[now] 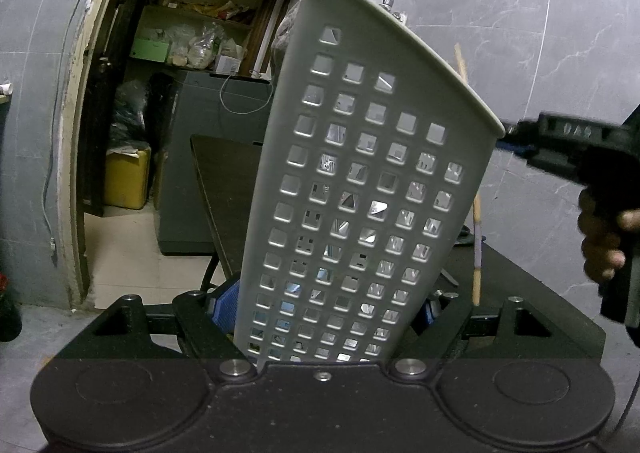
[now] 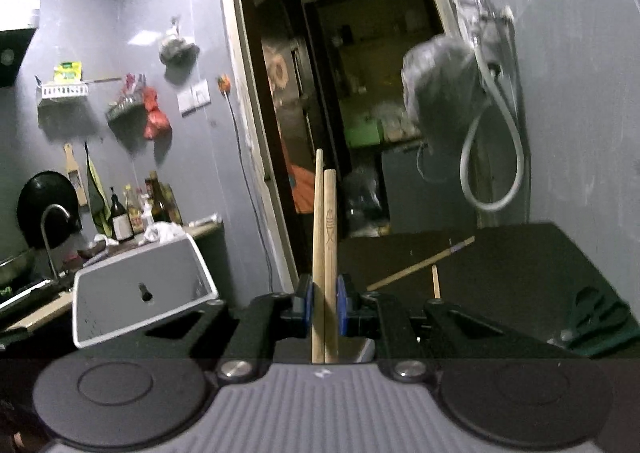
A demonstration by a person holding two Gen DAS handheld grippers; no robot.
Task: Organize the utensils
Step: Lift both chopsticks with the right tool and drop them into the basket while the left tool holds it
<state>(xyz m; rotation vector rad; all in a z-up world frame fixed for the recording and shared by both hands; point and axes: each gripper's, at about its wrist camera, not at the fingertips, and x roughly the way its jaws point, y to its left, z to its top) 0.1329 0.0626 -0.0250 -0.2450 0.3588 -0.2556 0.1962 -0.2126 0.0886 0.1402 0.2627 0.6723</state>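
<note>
Two wooden chopsticks (image 2: 325, 253) stand upright between the blue pads (image 2: 307, 303) of the right gripper (image 2: 323, 305), which pinches them side by side near their lower part. The left gripper (image 1: 324, 313) is clamped on the base of a grey perforated utensil holder (image 1: 360, 173), held tilted with its open rim away from the camera; metal utensils glint through the square holes. In the right wrist view the same holder (image 2: 140, 289) sits off to the left, its mouth turned toward the camera. More chopsticks (image 2: 420, 265) lie on the dark surface (image 2: 520, 265) beyond, next to green-handled scissors (image 2: 596, 317).

The step in hand looks like dropping the pinched pair into the holder. To do it well, bring the sticks over the open rim, tip them so the lower ends point into the mouth, and release only once the ends are well inside. The holder is best kept steady and angled toward the incoming sticks.
</note>
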